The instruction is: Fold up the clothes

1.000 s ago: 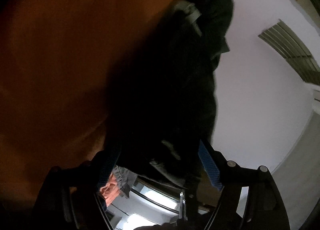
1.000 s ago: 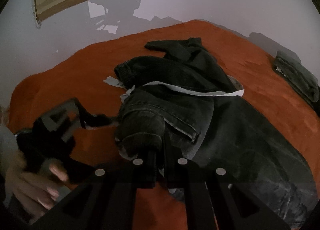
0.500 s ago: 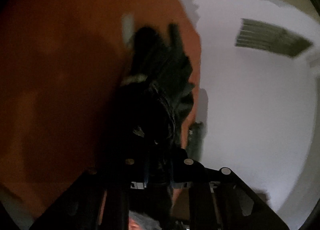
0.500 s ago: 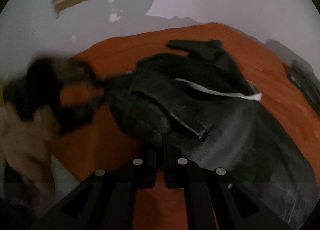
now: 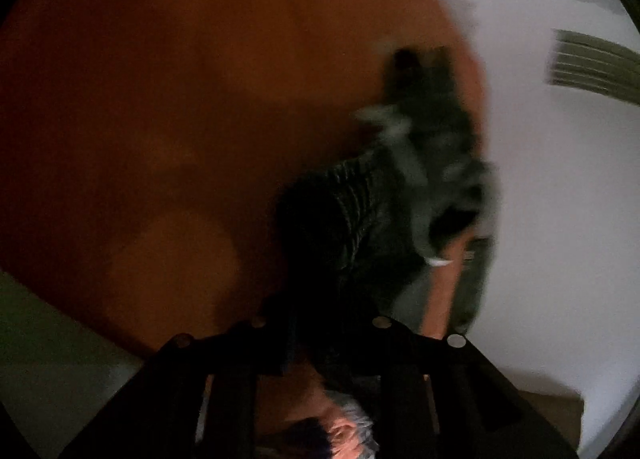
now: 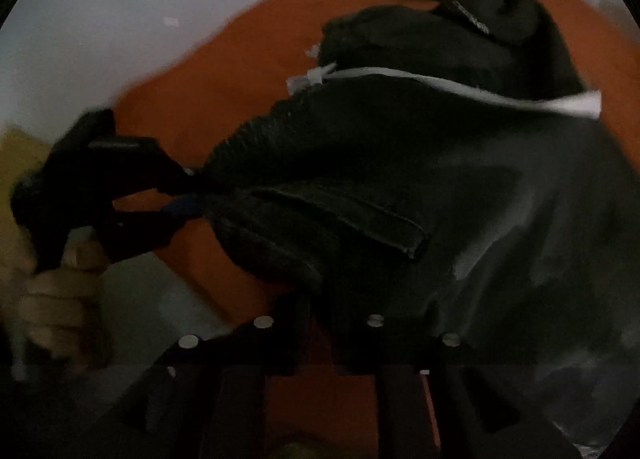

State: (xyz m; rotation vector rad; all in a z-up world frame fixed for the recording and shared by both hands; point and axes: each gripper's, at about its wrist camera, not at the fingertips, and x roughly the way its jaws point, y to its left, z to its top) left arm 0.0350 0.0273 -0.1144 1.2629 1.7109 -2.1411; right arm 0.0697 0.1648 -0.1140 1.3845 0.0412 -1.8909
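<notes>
Jeans (image 6: pixel 420 187), dark and crumpled, lie on an orange bedcover (image 6: pixel 224 71) beside a pale wall (image 6: pixel 80 43).

Left wrist view, blurred: the left gripper (image 5: pixel 324 343) has its fingers closed on a dark fold of the jeans (image 5: pixel 360 219); a slatted vent (image 5: pixel 592 63) shows on the wall. Right wrist view: the right gripper (image 6: pixel 320 323) has just been opening, fabric between its fingers, though whether they press it I cannot tell. The white tag (image 6: pixel 316 77) is unreadable.

An orange bedcover (image 6: pixel 240 71) against a pale wall (image 5: pixel 560 199) bearing what may be a vent (image 5: pixel 592 63)
</notes>
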